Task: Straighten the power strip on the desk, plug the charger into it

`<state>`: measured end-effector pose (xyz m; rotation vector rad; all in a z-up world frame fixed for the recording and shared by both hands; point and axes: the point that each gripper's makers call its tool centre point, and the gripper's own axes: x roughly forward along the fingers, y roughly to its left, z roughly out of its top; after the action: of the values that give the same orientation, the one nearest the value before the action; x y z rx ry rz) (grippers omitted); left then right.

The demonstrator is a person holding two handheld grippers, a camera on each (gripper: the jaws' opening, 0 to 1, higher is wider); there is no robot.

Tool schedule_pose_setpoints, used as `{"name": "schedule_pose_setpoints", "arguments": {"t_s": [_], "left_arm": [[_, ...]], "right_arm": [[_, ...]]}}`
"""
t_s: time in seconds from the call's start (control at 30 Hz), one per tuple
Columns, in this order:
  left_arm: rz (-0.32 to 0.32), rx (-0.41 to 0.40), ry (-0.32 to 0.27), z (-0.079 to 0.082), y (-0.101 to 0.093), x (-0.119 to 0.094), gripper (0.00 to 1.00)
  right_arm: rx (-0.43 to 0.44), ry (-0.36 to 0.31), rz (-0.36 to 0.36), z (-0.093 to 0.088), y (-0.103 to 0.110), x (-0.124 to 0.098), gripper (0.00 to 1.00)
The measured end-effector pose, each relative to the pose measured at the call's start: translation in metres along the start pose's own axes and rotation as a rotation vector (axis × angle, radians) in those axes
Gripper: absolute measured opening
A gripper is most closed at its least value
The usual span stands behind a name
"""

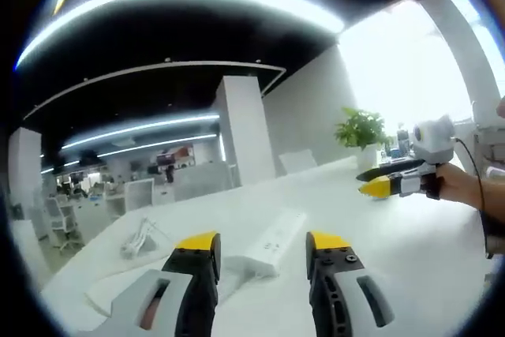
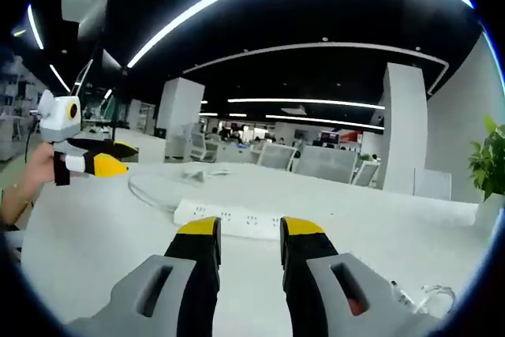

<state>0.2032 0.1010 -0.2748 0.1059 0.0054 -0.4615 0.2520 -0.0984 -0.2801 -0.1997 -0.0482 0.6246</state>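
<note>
A long white power strip (image 2: 229, 220) lay flat on the white bench (image 2: 95, 234) (sockets up), its cord (image 2: 146, 195) trailing off one end; a coiled white charger cable (image 1: 140, 241) rested nearby.

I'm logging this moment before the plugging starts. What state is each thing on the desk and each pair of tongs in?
Power strip: flat on the desk, sockets up, nothing plugged in, untouched.
Charger: lying loose on the desk with its coiled cable, beyond the strip, unplugged.
Left tongs: open, empty, above the desk.
Right tongs: open, empty, short of the strip.
Potted plant: upright at the desk's far end.
</note>
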Motion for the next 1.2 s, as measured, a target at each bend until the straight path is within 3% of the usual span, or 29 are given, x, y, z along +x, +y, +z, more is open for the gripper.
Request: {"name": "schedule_pose_setpoints", "arguments": {"t_s": [0.2,0.57,0.87,1.2], "left_arm": [[-0.007,0.019,0.015,0.004,0.007,0.011,0.45],[-0.041,0.04,-0.019,0.029,0.014,0.032,0.45],[-0.052,0.059,-0.002,0.028,0.022,0.044,0.45],[-0.064,0.051,0.023,0.023,0.032,0.063,0.44]], "right_arm": [[0.015,0.035,0.017,-0.009,-0.007,0.014,0.29],[-0.005,0.026,0.063,0.005,-0.011,0.043,0.28],[-0.007,0.004,0.082,0.011,-0.014,0.058,0.28],[0.015,0.026,0.083,0.003,-0.037,0.082,0.26]]}}
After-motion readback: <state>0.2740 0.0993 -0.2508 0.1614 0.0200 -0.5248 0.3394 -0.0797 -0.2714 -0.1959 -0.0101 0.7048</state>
